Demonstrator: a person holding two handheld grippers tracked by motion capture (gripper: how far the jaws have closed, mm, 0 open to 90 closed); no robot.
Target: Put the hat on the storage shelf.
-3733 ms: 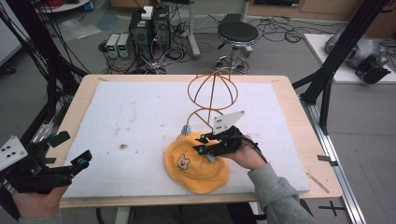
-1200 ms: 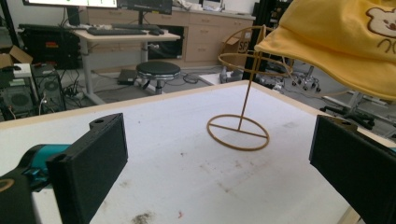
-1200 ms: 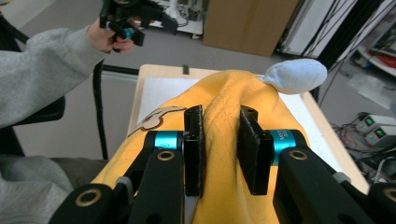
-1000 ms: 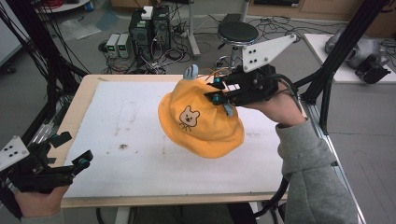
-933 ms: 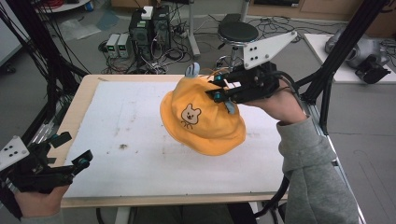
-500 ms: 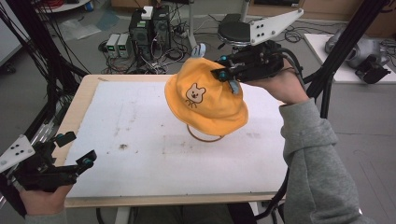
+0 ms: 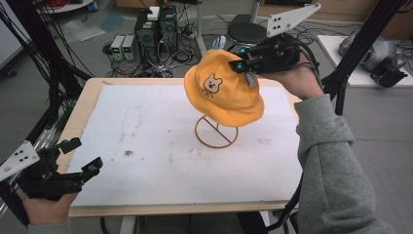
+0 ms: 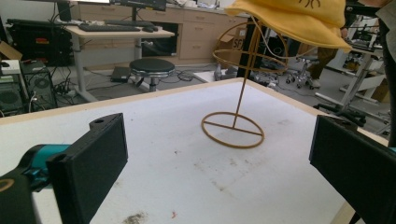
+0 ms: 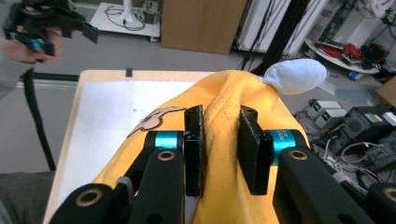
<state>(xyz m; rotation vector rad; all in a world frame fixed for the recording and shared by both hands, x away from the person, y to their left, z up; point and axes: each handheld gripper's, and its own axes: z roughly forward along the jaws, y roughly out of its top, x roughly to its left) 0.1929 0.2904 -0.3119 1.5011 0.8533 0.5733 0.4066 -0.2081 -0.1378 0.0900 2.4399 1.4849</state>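
Right claw (image 7: 242, 65) grips the yellow hat (image 7: 221, 92) above the wire stand (image 7: 216, 130); next, lower it squarely on.

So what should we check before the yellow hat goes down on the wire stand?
1. Right hand-held gripper pinches a fold of the yellow hat: ok.
2. Hat lifted off the table: ok.
3. Hat over the wire stand: ok, it hangs above the top loops.
4. Hat sitting level: not ok, it tilts.
5. Stand upright, base ring flat: ok.
6. Left hand-held gripper open and away from the stand: ok.
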